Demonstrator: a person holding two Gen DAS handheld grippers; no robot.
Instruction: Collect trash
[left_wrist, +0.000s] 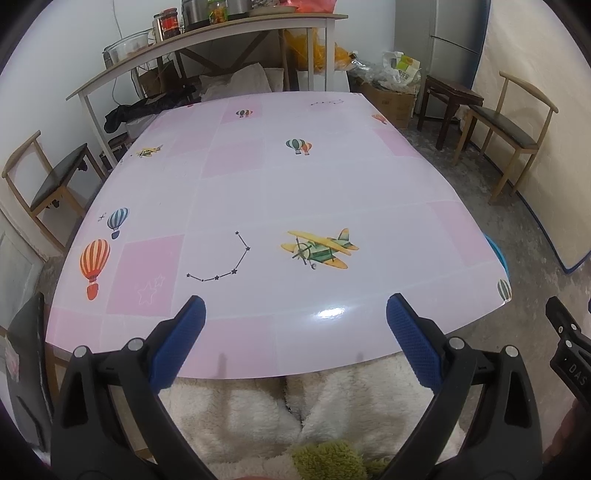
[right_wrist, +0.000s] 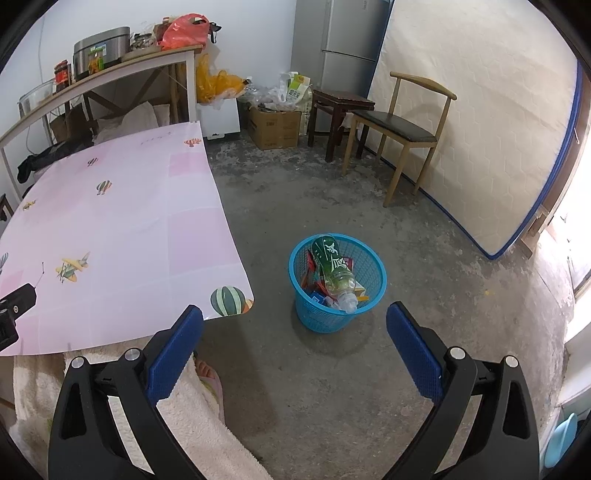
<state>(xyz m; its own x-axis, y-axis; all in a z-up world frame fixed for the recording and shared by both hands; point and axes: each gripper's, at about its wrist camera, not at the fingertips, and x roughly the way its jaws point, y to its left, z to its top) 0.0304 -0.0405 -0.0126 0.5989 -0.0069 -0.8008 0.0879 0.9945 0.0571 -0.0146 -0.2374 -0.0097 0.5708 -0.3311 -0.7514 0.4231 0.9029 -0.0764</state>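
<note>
1. Right wrist view: a bare grey concrete floor (right_wrist: 332, 229) fills most of the frame, with a cream mattress edged in blue (right_wrist: 480, 129) leaning against the wall on the right.
2. The table covered in a pink-and-white cloth printed with balloons and planes (left_wrist: 295, 192) lies flat ahead of the left gripper; in the right wrist view its near corner ends left of the basket.
3. The person sits at the table's near edge, knees in cream fleece trousers (left_wrist: 258, 413) showing under the rim.
4. The left gripper (left_wrist: 295, 321), black-framed with blue ribbed pads, is held level over the table's near edge, pointing across the cloth; its jaws stand wide apart with nothing between them.
5. The right gripper (right_wrist: 295, 328), of the same build, is held off the table's right side, tilted down toward the floor; its jaws are likewise spread and empty.
6. The round blue plastic mesh basket (right_wrist: 373, 284) stands on the floor just right of the table corner, ahead of the right gripper.
7. The trash sits inside the basket: a green-labelled plastic bottle (right_wrist: 332, 269) lies slanted, cap end down, over coloured wrappers (right_wrist: 314, 284).
</note>
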